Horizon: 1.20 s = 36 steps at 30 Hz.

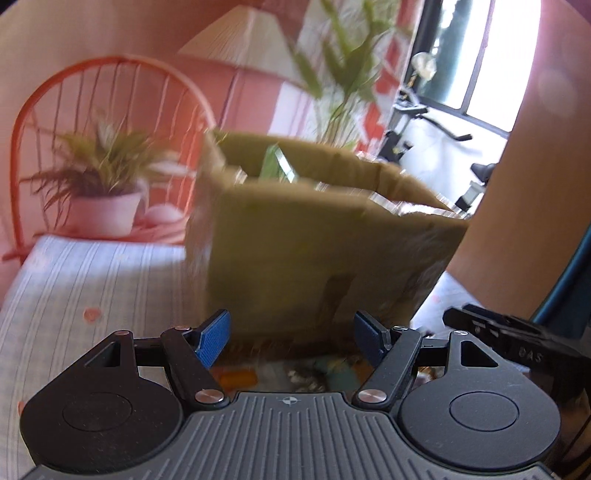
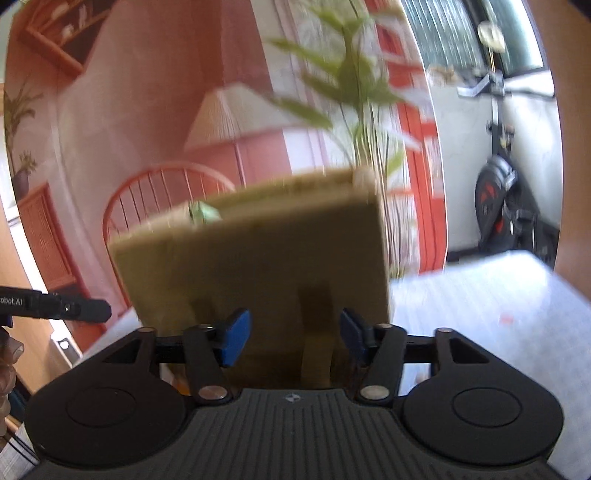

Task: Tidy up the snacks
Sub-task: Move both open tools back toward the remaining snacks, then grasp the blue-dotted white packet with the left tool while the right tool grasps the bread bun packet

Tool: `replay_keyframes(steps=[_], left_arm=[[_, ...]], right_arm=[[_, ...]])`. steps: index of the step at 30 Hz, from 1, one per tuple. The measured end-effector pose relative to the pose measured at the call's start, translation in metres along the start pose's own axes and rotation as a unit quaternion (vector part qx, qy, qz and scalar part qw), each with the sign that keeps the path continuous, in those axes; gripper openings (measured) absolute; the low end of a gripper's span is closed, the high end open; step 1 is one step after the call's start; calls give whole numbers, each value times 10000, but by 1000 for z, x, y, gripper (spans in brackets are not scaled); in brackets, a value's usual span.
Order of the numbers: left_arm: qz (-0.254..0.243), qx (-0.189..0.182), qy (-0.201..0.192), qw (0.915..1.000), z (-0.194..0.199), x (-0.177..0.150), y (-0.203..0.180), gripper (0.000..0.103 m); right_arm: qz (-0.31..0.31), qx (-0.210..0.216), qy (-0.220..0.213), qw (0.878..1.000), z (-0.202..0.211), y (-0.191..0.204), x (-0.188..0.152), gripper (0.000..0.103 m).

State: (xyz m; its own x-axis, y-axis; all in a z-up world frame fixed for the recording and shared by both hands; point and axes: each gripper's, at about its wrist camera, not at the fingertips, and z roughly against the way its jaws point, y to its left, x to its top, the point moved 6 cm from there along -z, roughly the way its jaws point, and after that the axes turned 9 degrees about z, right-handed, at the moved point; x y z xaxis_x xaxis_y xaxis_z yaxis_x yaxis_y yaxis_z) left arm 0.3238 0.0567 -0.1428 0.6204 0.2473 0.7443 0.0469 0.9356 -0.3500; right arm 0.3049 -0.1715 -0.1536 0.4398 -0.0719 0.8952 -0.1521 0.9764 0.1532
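- A home, by all signs a living or dining room.
- Pink-toned walls, with a pleated lamp shade (image 2: 236,114) on a slim stand.
- Red spindle-back chair (image 1: 110,110) drawn up to a counter (image 1: 92,280) under a pale striped cloth.
- Potted plant (image 1: 107,184) in a light pot by the chair; taller leafy plant (image 2: 354,81) further back.
- Exercise bike (image 2: 506,188) parked against a white wall beside a large dark-framed window (image 1: 476,66).
- Wall shelf (image 2: 62,33) up high holding small objects, too blurred to tell apart.
- Open cardboard box (image 1: 314,251) standing on the counter, something green poking from its top.
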Motion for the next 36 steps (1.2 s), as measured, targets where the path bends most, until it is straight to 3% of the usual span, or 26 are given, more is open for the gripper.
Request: replay_keyframes(steps=[3,9,14,21,23,26,33,36], left_arm=[[118,90,41,9999,-3,-10,9,75],[381,232,150,9989,-7,-24,28,75],[453,335,260,9981,-7,-37,34,75],[601,375,396,9967,-12,-51,36,75],[615,371,454,9964,-12,-56,35,75],[586,361,554,9961,-13,-63,33,75],[619,358,811,9941,-24,-80,29,75],[612,350,899,9935,-31,-86,22,75]], right_arm=[[-115,28,254,9996,-11,5,-20,89],[57,124,859,9962,-46,24,-47,103],[54,118,1428,9897,-75,31,-68,103],[-22,219,1809,9833,-96,35,-84,99],[31,216,1725,9848,-92,36,-85,90],[165,259,1634,9861,-84,37,-86,85],[632,156,1214,9905,-51,26,-101,84],[491,117,1046,9932,-42,18,-107,84]])
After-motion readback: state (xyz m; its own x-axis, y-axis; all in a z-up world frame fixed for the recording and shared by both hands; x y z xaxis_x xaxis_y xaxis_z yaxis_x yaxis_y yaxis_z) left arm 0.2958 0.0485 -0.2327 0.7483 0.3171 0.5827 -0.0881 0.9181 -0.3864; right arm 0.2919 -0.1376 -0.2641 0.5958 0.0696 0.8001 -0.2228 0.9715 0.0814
